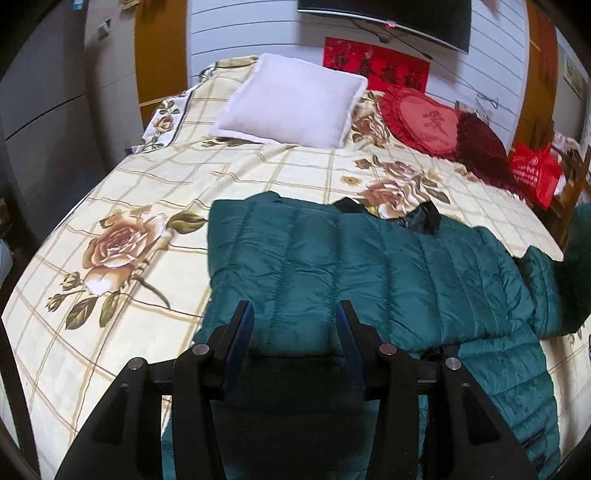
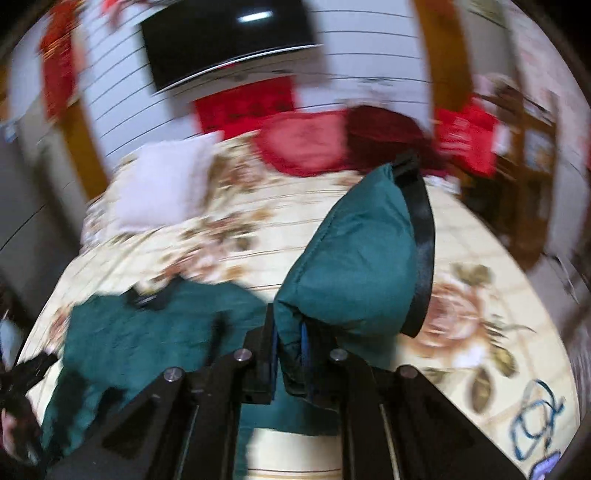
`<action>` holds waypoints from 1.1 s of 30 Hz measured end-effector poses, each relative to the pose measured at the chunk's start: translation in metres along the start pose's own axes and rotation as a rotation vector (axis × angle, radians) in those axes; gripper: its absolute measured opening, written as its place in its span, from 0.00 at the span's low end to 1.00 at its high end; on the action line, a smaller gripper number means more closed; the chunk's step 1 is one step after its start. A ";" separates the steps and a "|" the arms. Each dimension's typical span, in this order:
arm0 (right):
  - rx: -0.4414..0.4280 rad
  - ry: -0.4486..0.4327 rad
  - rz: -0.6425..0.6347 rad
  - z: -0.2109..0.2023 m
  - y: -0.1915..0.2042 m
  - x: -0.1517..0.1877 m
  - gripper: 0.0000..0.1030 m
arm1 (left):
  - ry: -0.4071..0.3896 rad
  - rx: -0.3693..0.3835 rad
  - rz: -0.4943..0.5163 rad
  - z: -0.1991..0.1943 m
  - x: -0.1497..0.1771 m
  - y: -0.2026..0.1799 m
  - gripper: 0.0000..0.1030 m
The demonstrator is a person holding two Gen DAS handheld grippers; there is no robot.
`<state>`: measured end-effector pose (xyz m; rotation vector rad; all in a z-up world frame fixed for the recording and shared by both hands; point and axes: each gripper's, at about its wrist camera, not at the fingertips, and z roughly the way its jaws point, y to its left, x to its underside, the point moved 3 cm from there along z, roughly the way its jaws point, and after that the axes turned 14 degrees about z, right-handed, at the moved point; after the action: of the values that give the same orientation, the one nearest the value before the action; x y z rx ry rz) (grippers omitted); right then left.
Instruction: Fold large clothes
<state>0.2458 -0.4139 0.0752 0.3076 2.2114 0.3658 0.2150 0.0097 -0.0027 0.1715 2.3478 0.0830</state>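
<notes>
A dark green quilted jacket lies spread on the bed's flower-patterned cover, its black-lined collar towards the pillows. My left gripper sits low over the jacket's near hem. Its jaws stand partly apart with green padding filling the gap between the pads. In the blurred right wrist view my right gripper is shut on a green sleeve edged with a black strip, held up above the cover. The rest of the jacket lies at lower left.
A white pillow, a red heart cushion and a dark red cushion lie at the bed's head. A red bag and wooden furniture stand at the right. A dark screen hangs on the wall, grey cupboards at left.
</notes>
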 end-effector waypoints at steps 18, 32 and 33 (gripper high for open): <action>-0.308 0.409 -0.252 0.116 0.221 0.147 0.59 | -0.003 0.179 -0.171 0.008 0.006 0.031 0.27; -0.181 0.259 -0.178 0.040 0.116 0.077 0.69 | 0.105 0.243 -0.146 0.045 -0.011 -0.029 0.22; -0.144 0.249 -0.173 0.039 0.105 0.073 0.69 | 0.102 0.238 -0.130 0.044 -0.012 -0.032 0.10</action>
<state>0.2420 -0.2859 0.0379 -0.0086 2.4174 0.4866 0.2514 -0.0232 -0.0293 0.1327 2.4600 -0.2581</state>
